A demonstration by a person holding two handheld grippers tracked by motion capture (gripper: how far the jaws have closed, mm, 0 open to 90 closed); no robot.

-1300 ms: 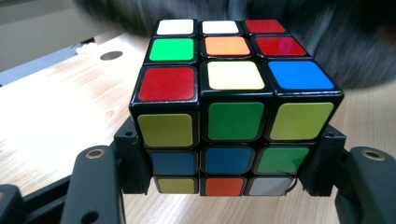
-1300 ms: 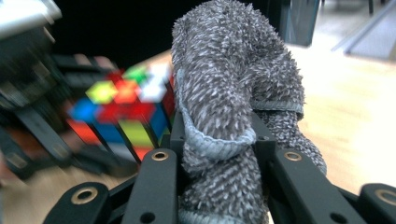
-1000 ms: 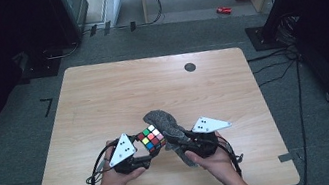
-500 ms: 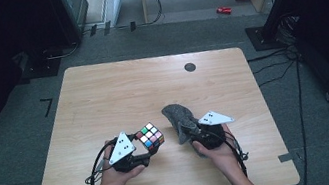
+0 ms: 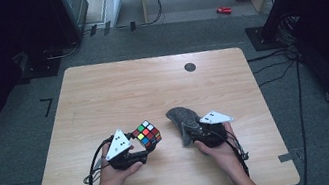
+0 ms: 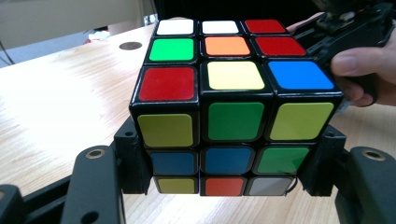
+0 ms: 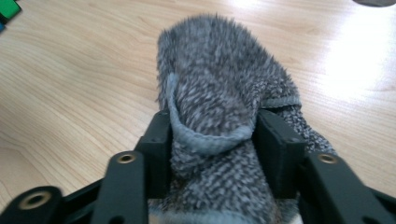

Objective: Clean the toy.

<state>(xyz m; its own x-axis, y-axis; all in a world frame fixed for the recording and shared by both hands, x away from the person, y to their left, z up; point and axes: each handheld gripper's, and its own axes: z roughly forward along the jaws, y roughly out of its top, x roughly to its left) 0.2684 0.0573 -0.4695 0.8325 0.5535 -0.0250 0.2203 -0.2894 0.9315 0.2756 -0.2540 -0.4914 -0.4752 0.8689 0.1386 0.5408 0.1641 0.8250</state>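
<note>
Left hand-held gripper (image 5: 142, 147): clamped on cube (image 5: 146, 134), raised off the surface (image 5: 102, 98), likely steadied for wiping. Right hand-held gripper (image 5: 190, 132): jaws just been opening, partly spread, grey cloth (image 5: 181, 120) bunched between them, resting on the surface beside the cube.

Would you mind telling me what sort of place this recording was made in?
Probably a lab or workshop room: a lone wooden table on grey carpet, loose cables trailing over the floor, dark equipment stands around it.

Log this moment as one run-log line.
left gripper: shut on puzzle cube, off the table | right gripper: jaws just opening, grey cloth between them on table
</note>
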